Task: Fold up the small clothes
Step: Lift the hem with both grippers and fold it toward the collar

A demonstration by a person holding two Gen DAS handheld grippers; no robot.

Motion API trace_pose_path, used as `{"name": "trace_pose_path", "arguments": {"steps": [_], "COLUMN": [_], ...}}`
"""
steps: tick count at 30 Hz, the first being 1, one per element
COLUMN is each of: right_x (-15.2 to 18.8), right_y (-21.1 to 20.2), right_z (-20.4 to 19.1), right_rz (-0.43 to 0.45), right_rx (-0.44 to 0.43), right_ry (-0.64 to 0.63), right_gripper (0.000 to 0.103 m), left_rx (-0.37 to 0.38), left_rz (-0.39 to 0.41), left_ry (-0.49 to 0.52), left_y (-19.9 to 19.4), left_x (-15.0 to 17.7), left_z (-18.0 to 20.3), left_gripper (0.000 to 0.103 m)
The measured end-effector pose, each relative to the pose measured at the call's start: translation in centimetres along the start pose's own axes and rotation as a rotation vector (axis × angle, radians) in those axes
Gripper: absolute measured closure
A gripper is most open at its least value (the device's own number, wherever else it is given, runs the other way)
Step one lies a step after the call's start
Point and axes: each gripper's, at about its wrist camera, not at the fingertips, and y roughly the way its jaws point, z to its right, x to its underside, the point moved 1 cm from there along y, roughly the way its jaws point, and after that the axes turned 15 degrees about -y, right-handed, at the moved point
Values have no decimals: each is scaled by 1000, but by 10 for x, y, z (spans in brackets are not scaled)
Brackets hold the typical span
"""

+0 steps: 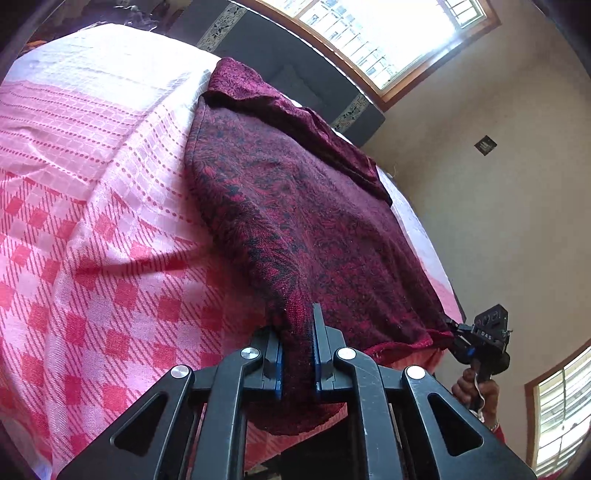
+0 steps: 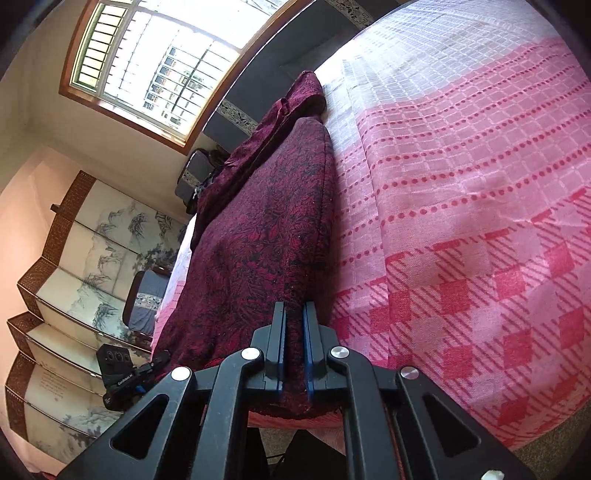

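A dark red garment (image 1: 295,206) with a black leafy pattern lies spread on a bed covered by a pink and white bedsheet (image 1: 92,206). Its near hem is pinched at both corners.

The left gripper (image 1: 297,354) has its blue-lined fingers (image 1: 318,354) clamped on a bunched fold of the knit cloth at the near left corner. This view alone shows the other tool from outside: the right gripper (image 1: 452,326), black, with the letters "DAS" on its body, bites the far end of the same hem, and a hand (image 1: 474,387) grips its handle below. A small dark wall plate (image 1: 485,144) sits on the plain beige wall, and a second window (image 1: 561,417) shows low on the right.

The right gripper's own view (image 2: 294,347) shows its fingers (image 2: 309,347) together on a narrow ridge of the garment (image 2: 258,236). Only here can you see a folding screen (image 2: 92,236) painted with ink trees on the left, a cushioned chair (image 2: 146,299) beside it, and the left gripper (image 2: 155,363) with a white label, too small to read surely.

The bedsheet (image 2: 461,184) is woven: small white squares far off, rows of red dots in the middle, bold red checks near. Both views take in a barred window (image 1: 376,33) (image 2: 147,62) and a dark headboard (image 1: 295,70) with patterned trim.
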Motion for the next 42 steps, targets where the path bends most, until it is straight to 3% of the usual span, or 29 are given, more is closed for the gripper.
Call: {"name": "trace_pose_path", "arguments": {"steps": [4,9,12,15,16,18,20,22,23,24,25,27,28,31,35,42], "right_x": [0,5,4,1,1,2,2,2,2,3,5,9,10,14,13,23], "right_y": [-18,-9,-4,-2,-1,-1,2,5,9,15,19,20,19,10,-11,-30], "right_z": [0,2,2,1,-1,-5,-6,-5,-4,-3,-1,1,0,1,-3,-23], "right_rz": [51,-25,-37,-44,-43,-48,-54,-58,-69,-93,-109,-83,-76,-36,36,70], "right_rx": [-35,22,-1,-5,-10,-3,-9,-28,-25,-9,-8,-33,-31,-87,-144,-206], "right_ry": [25,-32,-19,-13,-14,-25,-28,-11,-2,4,14,28,27,61,78,88], "right_gripper": [96,94,88,62,59,57,57,59,65,85,93,94,94,94,94,94], "left_rx": [25,-34,-60,-79,-81,-72,-61,-54,-55,-57,-66,-89,-106,-89,-47,-58], "left_rz": [39,-35,-45,-47,-48,-42,-29,-34,-40,-47,-44,-68,-83,-48,-9,-5], "left_ry": [23,32,25,-5,-11,-14,-16,-10,1,14,26,25,12,-9,42,128], "left_y": [-22,-9,-4,-2,-3,-4,-4,2,5,9,11,19,24,17,-5,-27], "left_x": [-6,-4,-3,-5,-5,-6,-8,-9,-10,-10,-10,-9,-9,-7,-4,12], "left_z": [5,-13,-18,-23,-25,-27,-26,-23,-20,-17,-14,-13,-16,-17,-2,11], "left_gripper": [92,92,91,75,63,54,41,36,35,35,37,81,94,94,94,94]}}
